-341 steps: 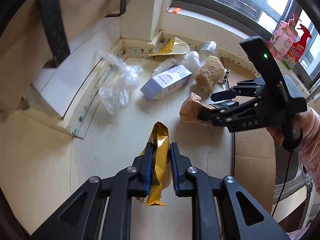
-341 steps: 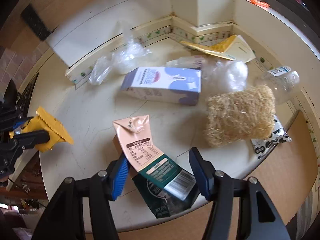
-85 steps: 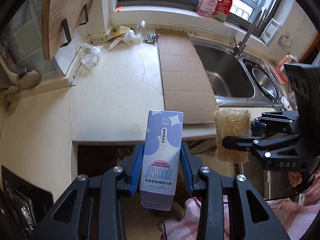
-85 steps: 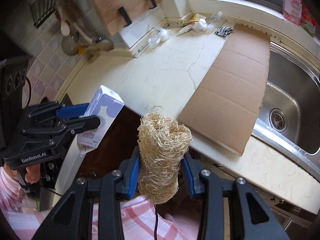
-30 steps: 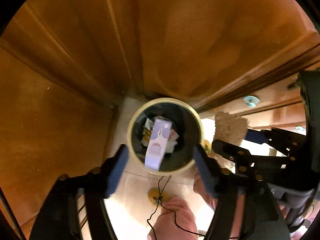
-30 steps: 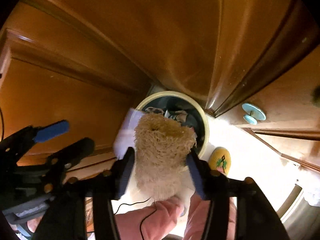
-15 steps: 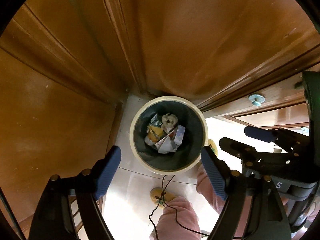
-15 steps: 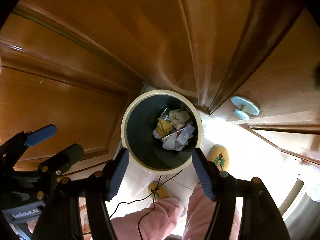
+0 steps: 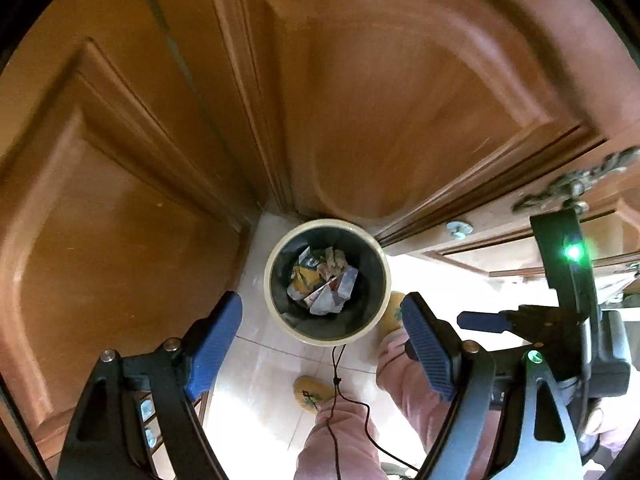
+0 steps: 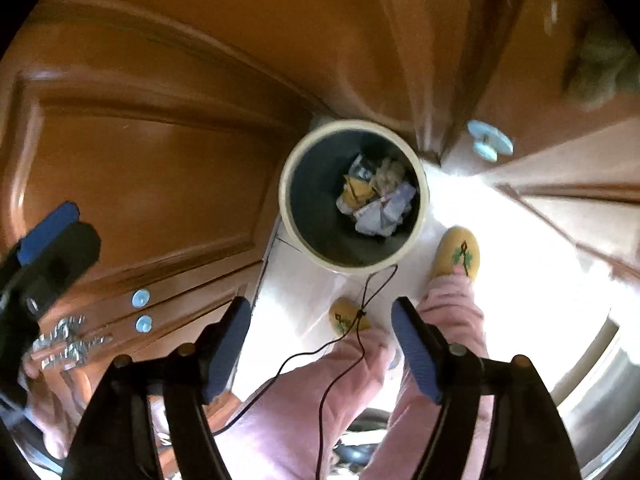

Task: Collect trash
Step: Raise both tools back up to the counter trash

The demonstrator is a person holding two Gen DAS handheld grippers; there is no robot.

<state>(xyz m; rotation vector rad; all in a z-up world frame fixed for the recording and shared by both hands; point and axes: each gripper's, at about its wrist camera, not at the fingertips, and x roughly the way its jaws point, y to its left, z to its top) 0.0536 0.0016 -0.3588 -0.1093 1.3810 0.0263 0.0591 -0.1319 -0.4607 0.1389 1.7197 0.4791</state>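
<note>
Both tools hung above the waste bin on the tiled floor, in the corner between wooden cabinet doors. The left gripper and right gripper gaped wide, empty, presumably for dropping. The trash lay at the bin's bottom.
</note>
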